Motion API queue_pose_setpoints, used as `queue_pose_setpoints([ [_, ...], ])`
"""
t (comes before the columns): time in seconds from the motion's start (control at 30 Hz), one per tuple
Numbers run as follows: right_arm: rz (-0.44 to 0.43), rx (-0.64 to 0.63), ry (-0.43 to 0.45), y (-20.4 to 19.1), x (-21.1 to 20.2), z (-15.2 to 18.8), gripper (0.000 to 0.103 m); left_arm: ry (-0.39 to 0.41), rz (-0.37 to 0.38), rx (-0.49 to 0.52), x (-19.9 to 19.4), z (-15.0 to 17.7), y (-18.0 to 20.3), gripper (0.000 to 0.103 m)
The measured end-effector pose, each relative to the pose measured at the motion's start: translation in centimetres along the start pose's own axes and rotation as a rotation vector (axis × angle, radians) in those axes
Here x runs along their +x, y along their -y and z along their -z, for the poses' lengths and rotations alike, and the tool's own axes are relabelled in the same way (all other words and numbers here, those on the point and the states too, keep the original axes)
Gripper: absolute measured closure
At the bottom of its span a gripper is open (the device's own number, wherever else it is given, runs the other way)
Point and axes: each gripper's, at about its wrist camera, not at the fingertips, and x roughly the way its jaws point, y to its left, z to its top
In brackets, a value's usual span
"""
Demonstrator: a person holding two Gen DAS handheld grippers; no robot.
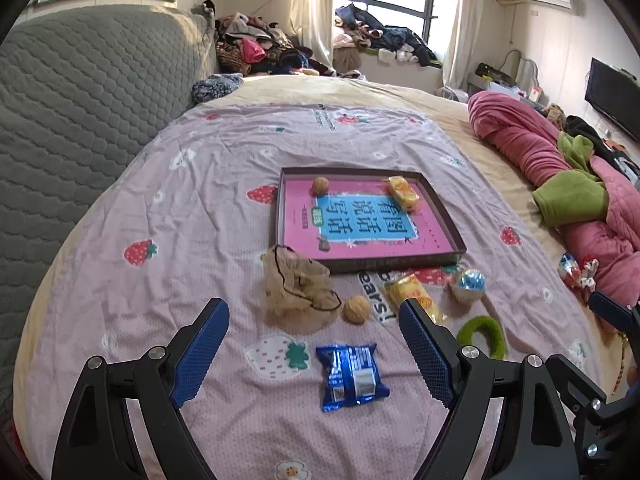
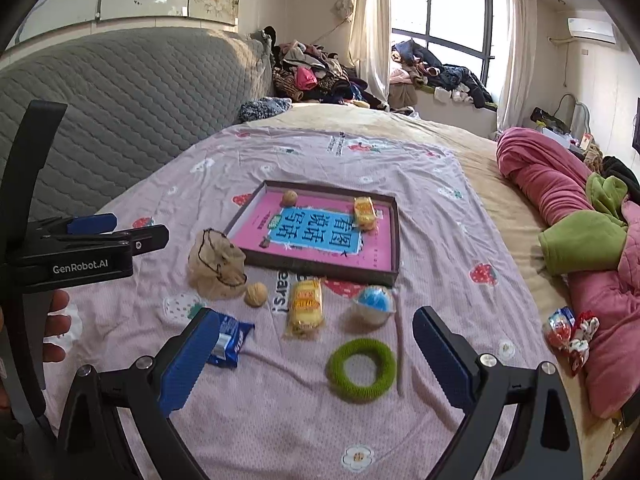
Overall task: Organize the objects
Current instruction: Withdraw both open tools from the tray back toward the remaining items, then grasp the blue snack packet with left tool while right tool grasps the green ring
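Shallow box tray [image 1: 440,216] lies mid-frame on the strawberry sheet [image 1: 192,208], holding a walnut [image 1: 320,185] and yellow snack pack [image 1: 404,193]. Below it, the blue packet [image 1: 351,376] sits between the released left gripper [image 1: 314,338]; the right gripper [image 2: 316,346], also released, frames the green ring [image 2: 362,368].

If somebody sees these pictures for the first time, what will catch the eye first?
Probably the shallow box mid-bedsheet, with its bright pink-and-blue book, a walnut and a yellow snack lying inside. In front of it, loose on the sheet: a green ring and a blue packet.
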Motion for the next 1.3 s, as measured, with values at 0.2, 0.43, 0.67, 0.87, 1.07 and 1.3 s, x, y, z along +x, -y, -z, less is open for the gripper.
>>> queue_pose_setpoints([
  [0.2,0.006,0.001,-0.017,0.0,0.3,1.5,0.005,-0.024,-0.008,0.012,0.8,1.5,0.4,0.015],
  [0.43,0.023,0.000,-0.035,0.2,0.8,2.8,0.005,-0.054,-0.003,0.011,2.0,3.3,0.9,0.015],
  [0.67,0.045,0.001,-0.057,0.7,1.5,4.3,0.005,-0.090,-0.008,0.015,3.6,5.2,1.5,0.015],
  [0.87,0.035,0.010,-0.073,1.1,2.2,5.3,0.005,-0.114,-0.001,0.018,4.5,6.3,1.9,0.015],
  [1.07,0.032,0.021,-0.095,1.3,3.1,6.2,0.005,-0.137,0.008,0.017,5.3,7.2,2.2,0.015],
  [1.3,0.039,0.028,-0.114,1.7,4.4,7.0,0.005,-0.171,0.019,0.017,6.8,8.2,2.6,0.015],
])
